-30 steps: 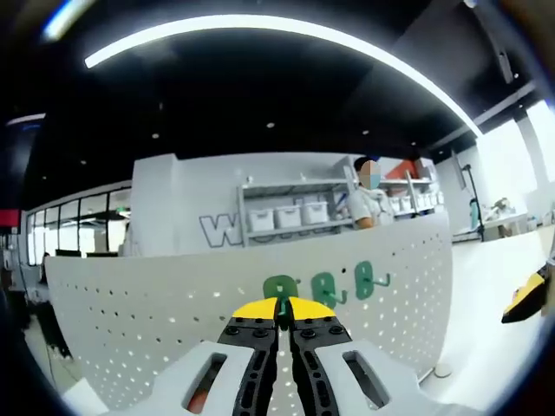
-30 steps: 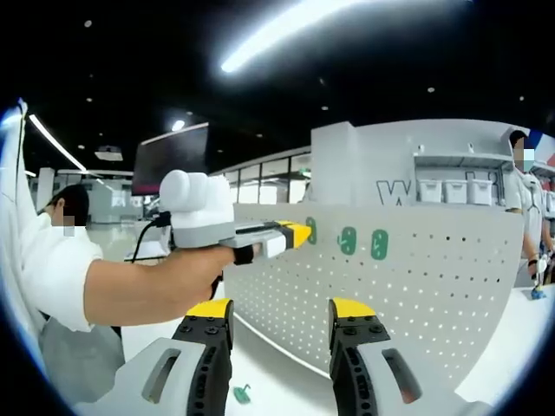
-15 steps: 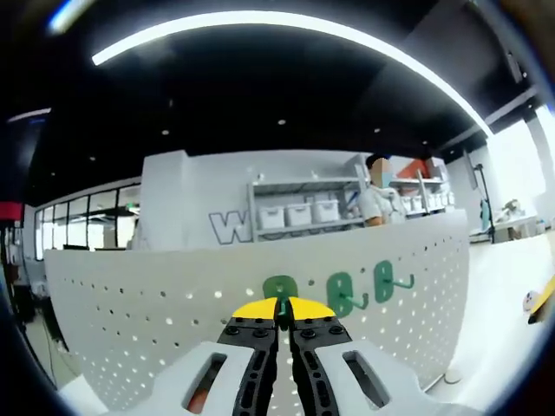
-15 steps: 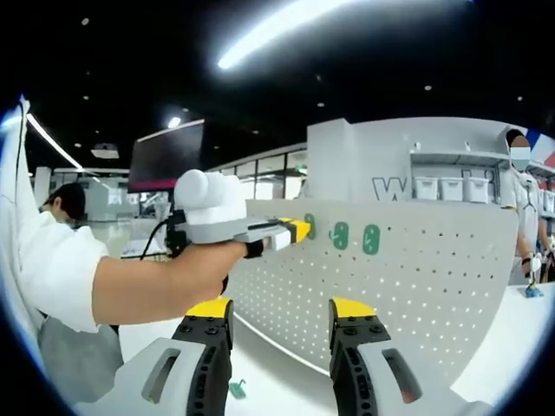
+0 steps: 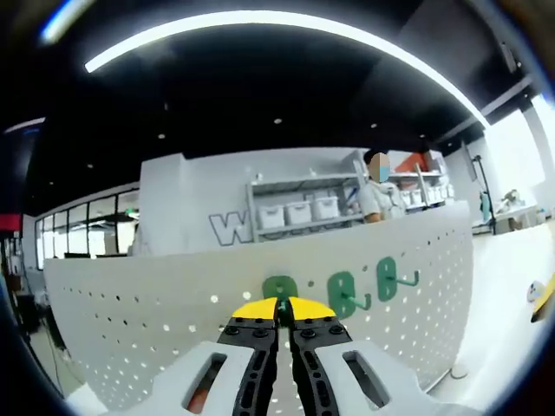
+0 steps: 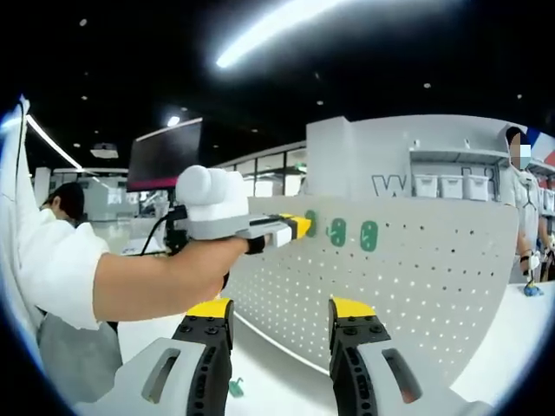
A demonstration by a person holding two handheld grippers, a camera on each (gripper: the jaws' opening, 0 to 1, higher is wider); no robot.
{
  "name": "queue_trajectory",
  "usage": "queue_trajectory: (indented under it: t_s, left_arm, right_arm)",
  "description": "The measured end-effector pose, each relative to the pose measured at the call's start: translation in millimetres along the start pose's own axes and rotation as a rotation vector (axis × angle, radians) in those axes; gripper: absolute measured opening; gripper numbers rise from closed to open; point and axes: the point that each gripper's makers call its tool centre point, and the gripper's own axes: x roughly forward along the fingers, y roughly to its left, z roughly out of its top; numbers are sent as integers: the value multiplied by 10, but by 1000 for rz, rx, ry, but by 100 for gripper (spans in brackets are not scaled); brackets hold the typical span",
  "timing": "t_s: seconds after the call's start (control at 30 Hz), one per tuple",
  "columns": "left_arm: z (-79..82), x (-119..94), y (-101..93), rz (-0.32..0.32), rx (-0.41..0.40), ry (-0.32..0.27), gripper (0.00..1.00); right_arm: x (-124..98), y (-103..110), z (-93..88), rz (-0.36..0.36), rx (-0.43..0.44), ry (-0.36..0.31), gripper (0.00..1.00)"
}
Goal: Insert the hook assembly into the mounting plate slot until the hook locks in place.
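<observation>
Bins first: white bins (image 5: 299, 211) sit in a row on a metal shelf (image 5: 303, 224) at the centre of the left gripper view, behind the pegboard; can't tell what's in them. Same shelf shows at the upper right of the right gripper view.

Pegboard (image 5: 156, 321) is a white perforated panel standing upright on a white table (image 6: 286, 381), curving across the lower half of both views. Three green hooks are on it. In the left gripper view, the left gripper (image 5: 284, 314) has its yellow-tipped jaws pinched together on the leftmost hook (image 5: 279, 289), right at the board, low centre of the frame. Whether that hook is fully locked in, can't tell. The other two hooks (image 5: 364, 286) hang just to the right of it, prongs sticking out.

In the right gripper view, the right gripper (image 6: 282, 314) sits at the bottom centre with jaws spread wide, nothing between them. The left gripper comes in from the left there, held in a person's hand (image 6: 204, 264), its tip touching the board beside the green hooks. A small green piece (image 6: 235, 386) lies on the table at the bottom, near the left jaw.

Room: dark ceiling with a long curved light strip (image 5: 286, 35) across the top, a grey wall with big lettering, windows at the left, a dark screen (image 6: 165, 156) in the upper left of the right gripper view. People stand in the background.
</observation>
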Motion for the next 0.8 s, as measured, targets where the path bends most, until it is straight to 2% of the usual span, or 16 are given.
queue_trajectory:
  t_s: [0.4,0.57,0.8]
  left_arm:
    - [-21,22,1,5,29,0,4]
    - [-29,37,-10,7,87,-3,4]
    - [-26,35,-8,12,92,-4,4]
  right_arm:
    - [4,-9,-15,0,0,5,43]
    - [-6,-10,-25,2,2,6,43]
    - [-15,-25,-32,1,5,5,43]
